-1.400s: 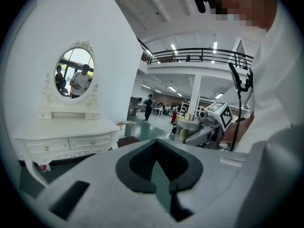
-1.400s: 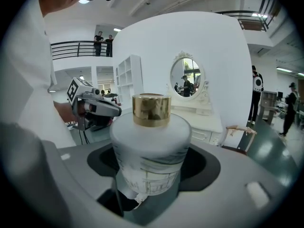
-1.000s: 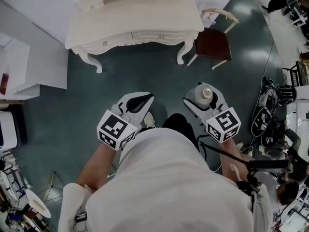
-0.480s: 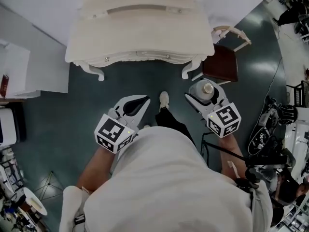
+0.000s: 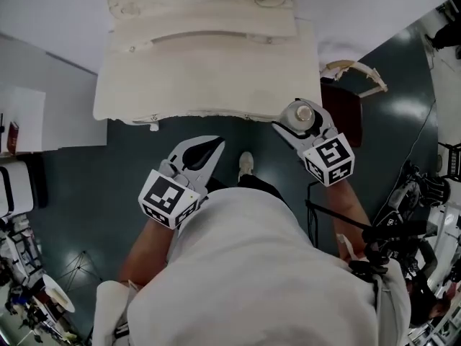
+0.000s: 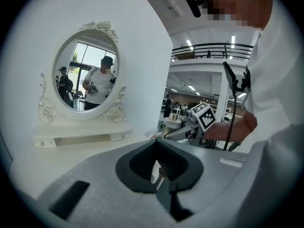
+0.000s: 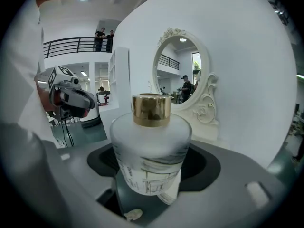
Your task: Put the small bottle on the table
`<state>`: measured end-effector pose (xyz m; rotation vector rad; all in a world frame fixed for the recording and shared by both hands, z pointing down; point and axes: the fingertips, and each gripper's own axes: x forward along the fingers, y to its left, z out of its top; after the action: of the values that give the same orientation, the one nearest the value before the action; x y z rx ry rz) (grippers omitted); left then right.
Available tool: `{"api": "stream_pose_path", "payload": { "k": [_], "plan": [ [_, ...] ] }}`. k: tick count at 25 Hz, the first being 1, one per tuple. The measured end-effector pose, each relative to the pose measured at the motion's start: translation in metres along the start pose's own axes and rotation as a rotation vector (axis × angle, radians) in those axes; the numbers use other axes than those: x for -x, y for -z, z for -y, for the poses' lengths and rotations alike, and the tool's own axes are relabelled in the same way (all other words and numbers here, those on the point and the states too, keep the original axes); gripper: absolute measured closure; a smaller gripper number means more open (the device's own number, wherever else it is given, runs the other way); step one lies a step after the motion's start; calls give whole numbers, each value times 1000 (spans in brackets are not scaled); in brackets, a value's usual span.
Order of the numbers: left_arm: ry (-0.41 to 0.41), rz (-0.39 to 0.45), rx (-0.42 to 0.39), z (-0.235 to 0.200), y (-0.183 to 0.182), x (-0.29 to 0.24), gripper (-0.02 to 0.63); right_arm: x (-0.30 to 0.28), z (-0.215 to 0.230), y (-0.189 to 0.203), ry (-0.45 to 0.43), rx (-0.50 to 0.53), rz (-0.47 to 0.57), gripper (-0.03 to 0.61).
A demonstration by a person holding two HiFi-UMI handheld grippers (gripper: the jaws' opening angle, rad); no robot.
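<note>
My left tool [image 5: 213,148] hangs over the dark floor [image 5: 86,186], just short of the front edge of the white bench [image 5: 202,78]. In the left gripper view this tool [image 6: 159,167] has nothing in it, and its tips look to be meeting, though only a thin sliver of light shows there, so I say that with some caution. Past it stands the oval mirror [image 6: 85,80] at the back of the bench top. My shoe [image 5: 245,164] shows on the floor between the two tools.

Over to my right tool [image 5: 299,121]: it is clamped on the small bottle [image 5: 305,112], one jaw on each side of the frosted body. The right gripper view shows the small bottle [image 7: 151,146] upright in that tool [image 7: 152,172], gold cap on top. From the head view the bottle sits over the bench's front right corner, held in the tool, not standing on the top. A dark-seated chair [image 5: 346,103] is just right of it.
</note>
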<state>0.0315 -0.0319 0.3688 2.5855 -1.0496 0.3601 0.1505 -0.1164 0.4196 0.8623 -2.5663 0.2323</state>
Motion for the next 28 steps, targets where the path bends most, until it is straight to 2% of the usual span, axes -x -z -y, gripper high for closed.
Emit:
{"api": "stream_pose_path", "payload": {
  "k": [9, 17, 28],
  "plan": [
    [-29, -36, 42, -83, -8, -32, 615, -108, 100, -12, 52, -7, -18, 244],
    [29, -46, 8, -154, -36, -55, 615, -184, 173, -31, 156, -39, -34, 244],
    [106, -104, 0, -233, -52, -80, 615, -270, 252, -28, 277, -116, -51, 244]
  ]
}}
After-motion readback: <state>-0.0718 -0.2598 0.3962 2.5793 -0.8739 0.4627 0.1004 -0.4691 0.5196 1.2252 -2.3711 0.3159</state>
